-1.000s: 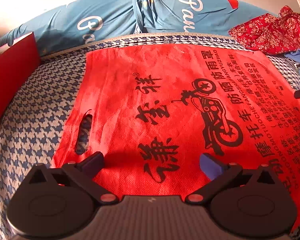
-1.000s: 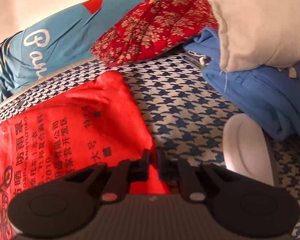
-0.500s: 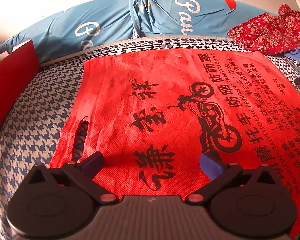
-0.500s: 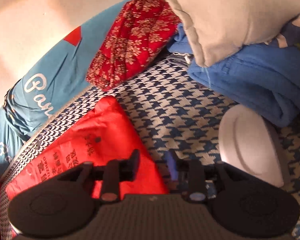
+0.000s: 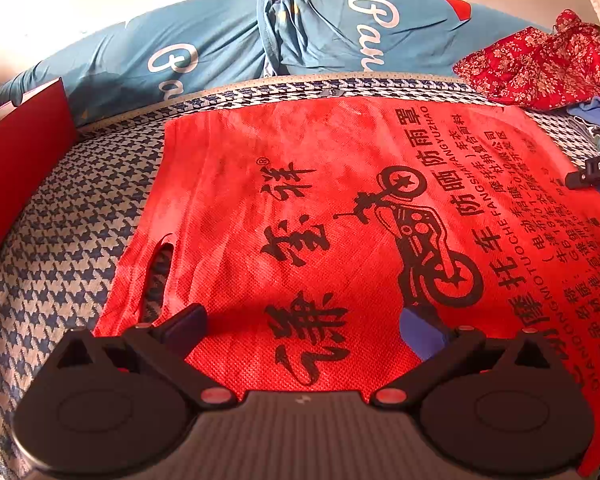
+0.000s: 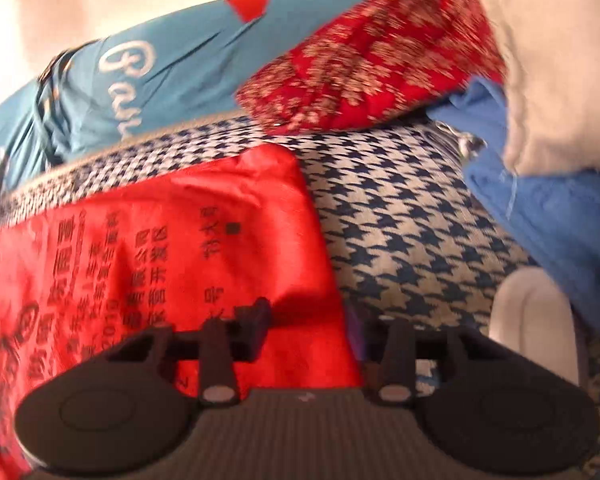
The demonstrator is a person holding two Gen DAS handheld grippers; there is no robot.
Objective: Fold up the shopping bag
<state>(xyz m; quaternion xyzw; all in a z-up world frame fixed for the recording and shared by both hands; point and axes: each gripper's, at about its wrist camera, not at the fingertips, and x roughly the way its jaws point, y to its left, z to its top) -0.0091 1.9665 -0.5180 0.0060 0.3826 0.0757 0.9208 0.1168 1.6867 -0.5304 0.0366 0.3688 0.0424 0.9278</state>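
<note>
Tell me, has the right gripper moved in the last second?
Yes. The right gripper opened, and its view swung up then back down against the red floral cloth; it now straddles the red bag's edge.

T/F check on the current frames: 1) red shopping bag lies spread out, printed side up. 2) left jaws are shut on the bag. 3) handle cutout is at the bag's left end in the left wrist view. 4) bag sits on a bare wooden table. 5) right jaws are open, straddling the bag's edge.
1) True. The red shopping bag lies spread with its print facing up.
2) False. The left gripper has its jaws wide open over the bag, holding nothing.
3) True. The handle cutout is at the left end.
4) False. It lies on a houndstooth cover.
5) True. The right gripper is open at the bag's edge, though this view is blurred.
</note>
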